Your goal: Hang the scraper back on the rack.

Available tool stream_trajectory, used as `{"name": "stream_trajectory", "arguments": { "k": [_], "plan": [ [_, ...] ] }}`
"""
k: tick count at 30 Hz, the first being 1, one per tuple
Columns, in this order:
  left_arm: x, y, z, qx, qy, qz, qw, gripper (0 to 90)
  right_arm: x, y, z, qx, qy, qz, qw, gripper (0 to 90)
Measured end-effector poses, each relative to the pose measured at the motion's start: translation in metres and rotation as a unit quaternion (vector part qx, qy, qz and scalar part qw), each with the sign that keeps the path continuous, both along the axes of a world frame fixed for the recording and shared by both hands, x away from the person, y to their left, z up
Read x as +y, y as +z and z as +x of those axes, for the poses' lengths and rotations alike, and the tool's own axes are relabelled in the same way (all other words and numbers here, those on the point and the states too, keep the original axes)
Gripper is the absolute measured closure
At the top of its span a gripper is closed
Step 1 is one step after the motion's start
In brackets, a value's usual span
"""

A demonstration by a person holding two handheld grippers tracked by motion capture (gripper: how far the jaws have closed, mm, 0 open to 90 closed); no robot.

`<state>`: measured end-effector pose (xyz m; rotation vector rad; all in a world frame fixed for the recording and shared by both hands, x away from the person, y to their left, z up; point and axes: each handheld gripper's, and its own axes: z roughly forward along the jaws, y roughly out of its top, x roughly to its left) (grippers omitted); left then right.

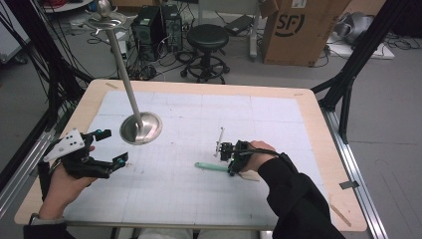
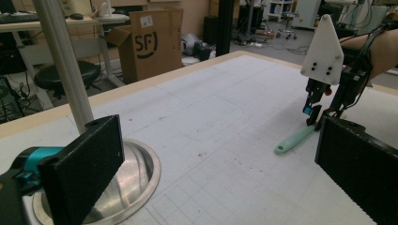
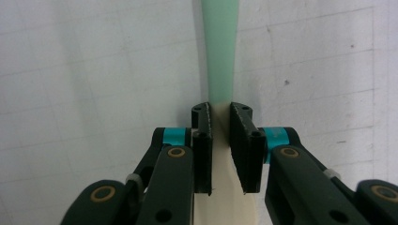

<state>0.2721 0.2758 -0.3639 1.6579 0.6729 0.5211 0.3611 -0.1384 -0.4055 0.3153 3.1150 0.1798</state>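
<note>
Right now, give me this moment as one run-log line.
left gripper: open, held off mat beside stand base | right gripper: shut on spatula where green handle meets cream blade | spatula: flat on mat

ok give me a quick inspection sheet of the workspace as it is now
Surface: white gridded mat on a wooden-edged table, faint specks.
Job's things: pale green and cream flat-handled utensil lying on the mat; tall steel pole stand with round dished base upright at left.
Clutter: nothing seen on the mat.
Grippers: right gripper shut on the utensil; left gripper open, near the stand's base.
Cables: black bundles on the floor beyond the table.
Surroundings: brown cardboard box, black round stool.
</note>
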Motion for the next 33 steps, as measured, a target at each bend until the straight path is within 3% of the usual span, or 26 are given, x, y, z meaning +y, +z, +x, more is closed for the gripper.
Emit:
{"name": "stream_trajectory", "arguments": {
  "k": [4, 9, 13, 15, 18, 25, 30, 33],
  "plan": [
    [0.002, 0.0, -0.001, 0.0, 0.002, -0.001, 1.0, 2.1, 0.0, 0.0, 0.001, 0.003, 0.002, 0.0, 1.0, 80.2],
    [0.006, 0.001, -0.002, -0.001, 0.007, -0.002, 1.0, 2.1, -0.003, 0.001, 0.0, -0.01, 0.014, 0.01, 0.9998, 80.4],
    [0.01, 0.002, -0.003, -0.003, 0.013, -0.005, 0.9999, 2.1, -0.013, 0.01, -0.002, -0.033, -0.004, 0.076, 0.9966, 80.4],
    [0.011, 0.002, -0.003, -0.004, 0.016, -0.007, 0.9999, 2.1, -0.018, 0.015, -0.002, -0.049, -0.01, 0.102, 0.9936, 80.4],
    [0.012, 0.003, -0.004, -0.005, 0.016, -0.005, 0.9999, 2.1, -0.026, 0.023, -0.002, -0.054, -0.036, 0.138, 0.9883, 80.4],
    [0.011, 0.003, -0.004, -0.005, 0.015, -0.006, 0.9999, 2.1, -0.039, 0.034, -0.002, -0.073, -0.077, 0.237, 0.9656, 80.3],
    [0.01, 0.003, -0.003, -0.006, 0.014, -0.007, 0.9999, 2.1, -0.039, 0.044, -0.003, -0.094, -0.1, 0.311, 0.9403, 80.3],
    [0.009, 0.003, -0.003, -0.005, 0.013, -0.005, 0.9999, 2.1, -0.038, 0.051, -0.005, -0.112, -0.121, 0.352, 0.9213, 80.3]
  ]
}}
